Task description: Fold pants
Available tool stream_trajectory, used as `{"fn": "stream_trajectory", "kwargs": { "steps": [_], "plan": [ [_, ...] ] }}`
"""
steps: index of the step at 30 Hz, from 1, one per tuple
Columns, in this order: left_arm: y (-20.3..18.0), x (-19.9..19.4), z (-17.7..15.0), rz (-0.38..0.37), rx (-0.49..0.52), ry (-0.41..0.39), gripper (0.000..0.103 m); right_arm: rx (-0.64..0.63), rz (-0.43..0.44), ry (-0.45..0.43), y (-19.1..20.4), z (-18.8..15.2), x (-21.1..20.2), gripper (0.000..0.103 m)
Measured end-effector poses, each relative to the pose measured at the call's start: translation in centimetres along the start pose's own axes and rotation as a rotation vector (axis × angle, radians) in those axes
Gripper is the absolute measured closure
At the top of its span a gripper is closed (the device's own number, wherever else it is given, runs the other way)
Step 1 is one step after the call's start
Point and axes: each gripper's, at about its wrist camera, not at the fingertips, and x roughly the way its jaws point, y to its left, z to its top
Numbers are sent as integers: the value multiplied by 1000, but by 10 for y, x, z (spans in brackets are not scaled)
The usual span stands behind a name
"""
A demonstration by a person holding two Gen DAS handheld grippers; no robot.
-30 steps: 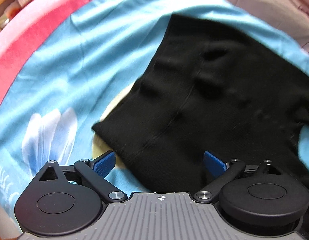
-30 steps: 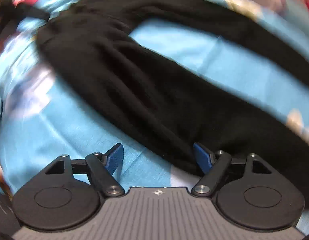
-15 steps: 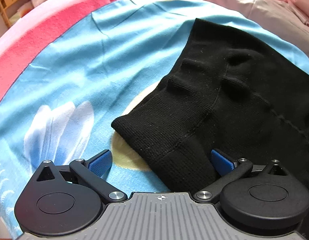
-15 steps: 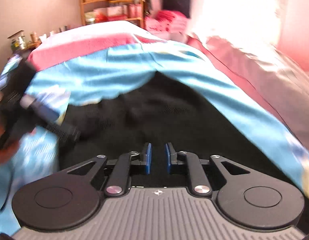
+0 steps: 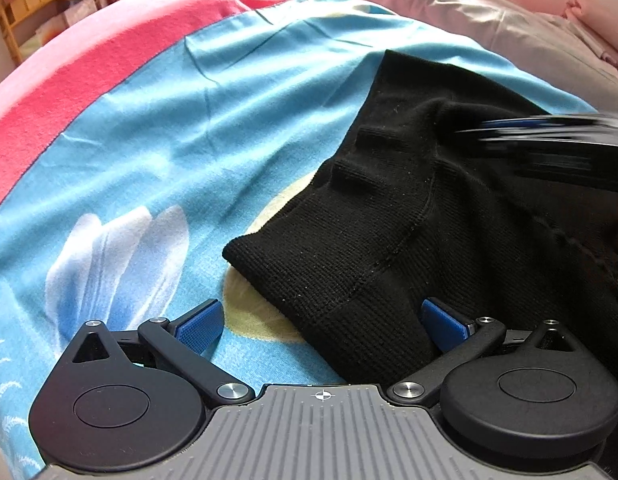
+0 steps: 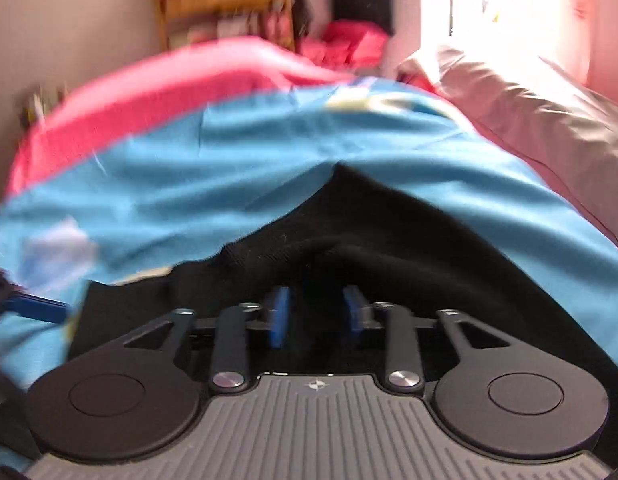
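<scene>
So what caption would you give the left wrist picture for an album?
Open left gripper straddling the waistband corner of black pants on a blue floral blanket.

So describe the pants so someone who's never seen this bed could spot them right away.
Start at the bed, covered by a blue sheet with a white flower print and a red blanket along its far side. On the blue lie the pants, the only black, ribbed knit thing there, crumpled, with one corner over a pale yellow patch.
</scene>
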Motion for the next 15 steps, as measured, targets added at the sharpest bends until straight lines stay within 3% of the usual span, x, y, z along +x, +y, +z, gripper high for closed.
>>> {"fn": "stream_trajectory", "kwargs": {
  "steps": [1,3,4,5,7,9,11,13,15],
  "plan": [
    [0,-1,0,-2,1,0,0,21,-26,-38,-6,-7,-17,40],
    [-1,-1,-1,-1,4,0,0,55,-110,-54,-17,-14,-25,40],
    [-1,-1,-1,1,5,1,0,63,-153,-12,-23,-14,-14,42],
    [-2,-1,0,4,6,3,0,76,-195,47,-31,-13,5,36],
    [-3,0,3,7,10,18,0,118,-175,-4,-44,-9,17,29],
    [-1,0,11,-4,3,60,0,113,-192,33,-41,0,13,36],
    [5,-6,20,-36,-35,91,0,116,-200,10,-39,-3,-13,29],
    [9,-15,29,-75,-61,67,0,146,-213,-30,-44,-17,-53,24],
    [2,-22,41,-85,-47,30,0,201,-283,-61,-57,-39,-90,21]
  ]
}}
